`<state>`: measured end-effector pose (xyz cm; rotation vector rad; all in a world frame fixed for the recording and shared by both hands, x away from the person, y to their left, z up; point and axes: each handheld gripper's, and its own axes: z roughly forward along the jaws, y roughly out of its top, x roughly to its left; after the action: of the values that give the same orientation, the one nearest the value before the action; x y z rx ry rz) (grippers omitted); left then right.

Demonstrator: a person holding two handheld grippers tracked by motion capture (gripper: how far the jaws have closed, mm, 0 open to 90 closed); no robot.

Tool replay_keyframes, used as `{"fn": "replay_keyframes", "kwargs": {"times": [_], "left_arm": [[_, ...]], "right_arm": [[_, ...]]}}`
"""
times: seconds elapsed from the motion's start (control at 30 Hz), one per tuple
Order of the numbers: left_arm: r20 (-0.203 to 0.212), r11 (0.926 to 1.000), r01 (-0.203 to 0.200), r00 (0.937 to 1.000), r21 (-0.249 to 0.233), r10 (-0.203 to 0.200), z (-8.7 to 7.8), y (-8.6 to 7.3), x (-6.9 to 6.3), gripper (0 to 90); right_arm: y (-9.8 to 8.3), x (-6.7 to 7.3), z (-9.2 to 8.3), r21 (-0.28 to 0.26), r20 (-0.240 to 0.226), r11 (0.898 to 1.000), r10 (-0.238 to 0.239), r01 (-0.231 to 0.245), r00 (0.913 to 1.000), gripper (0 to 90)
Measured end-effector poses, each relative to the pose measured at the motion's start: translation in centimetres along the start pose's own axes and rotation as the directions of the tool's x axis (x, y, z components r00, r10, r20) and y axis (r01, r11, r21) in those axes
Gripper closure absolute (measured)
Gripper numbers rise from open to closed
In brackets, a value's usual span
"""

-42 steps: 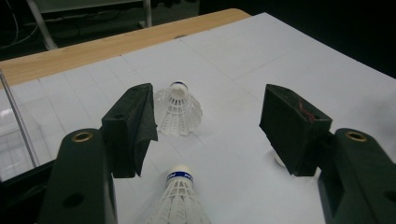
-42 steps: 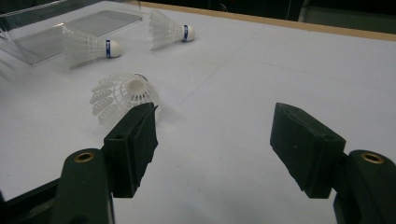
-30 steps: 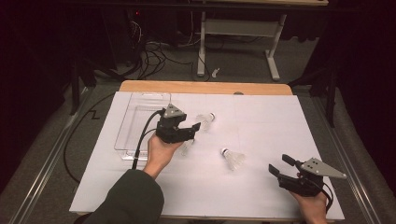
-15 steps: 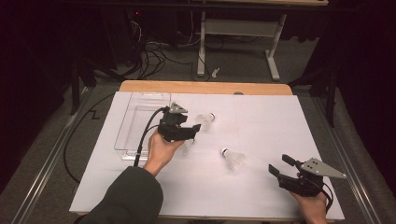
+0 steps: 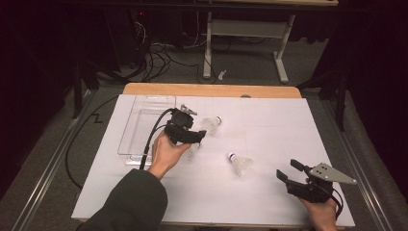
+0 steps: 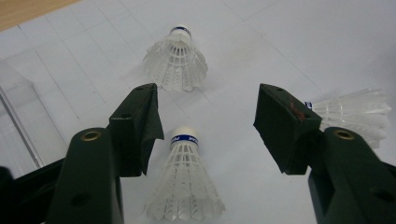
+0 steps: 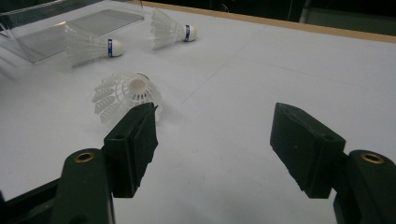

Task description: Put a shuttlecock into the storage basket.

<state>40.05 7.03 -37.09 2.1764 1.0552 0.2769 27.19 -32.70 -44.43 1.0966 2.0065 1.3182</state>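
Three white shuttlecocks lie on the white table sheet. My left gripper point(image 5: 195, 139) hovers over the nearest shuttlecock point(image 6: 184, 182), which lies between its jaws with the cork pointing away. The pads point(image 6: 140, 121) stand apart from it; the jaws have just been closing a little. A second shuttlecock point(image 6: 176, 60) point(image 5: 211, 125) lies just beyond. The third shuttlecock point(image 5: 240, 163) point(image 7: 126, 95) rests mid-table, left of my right gripper's left jaw. My right gripper point(image 5: 287, 169) point(image 7: 215, 126) stands open and holds nothing near the front right edge.
A clear plastic tray point(image 5: 144, 125) sits at the left of the sheet, beside my left hand. A wooden table edge point(image 5: 211, 90) runs along the back. A black cable point(image 5: 149, 144) trails from the left gripper toward the front left.
My left gripper has edged slightly over the shuttlecock beneath it. The right gripper and the other two shuttlecocks have stayed where they were.
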Motion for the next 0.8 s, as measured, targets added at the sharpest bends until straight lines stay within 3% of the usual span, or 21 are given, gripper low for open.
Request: {"fn": "replay_keyframes", "kwargs": {"times": [0.2,0.33,0.8], "left_arm": [[-0.014,0.9976,-0.02,0.9997,0.066,0.021,0.2,0.6,0.0,41.6],[-0.016,0.9919,-0.037,0.9991,0.122,0.039,0.6,1.0,0.0,42.4],[-0.018,0.9759,-0.02,0.9995,0.217,0.025,1.4,1.7,0.4,40.9]], "right_arm": [[0.0,0.0,0.0,0.001,0.0,1.0,0.0,0.0,1.0,32.4],[0.0,0.0,0.0,0.001,0.001,1.0,-0.001,0.001,1.0,32.5],[0.0,0.0,0.0,0.002,-0.001,1.0,-0.002,0.002,1.0,32.5]]}}
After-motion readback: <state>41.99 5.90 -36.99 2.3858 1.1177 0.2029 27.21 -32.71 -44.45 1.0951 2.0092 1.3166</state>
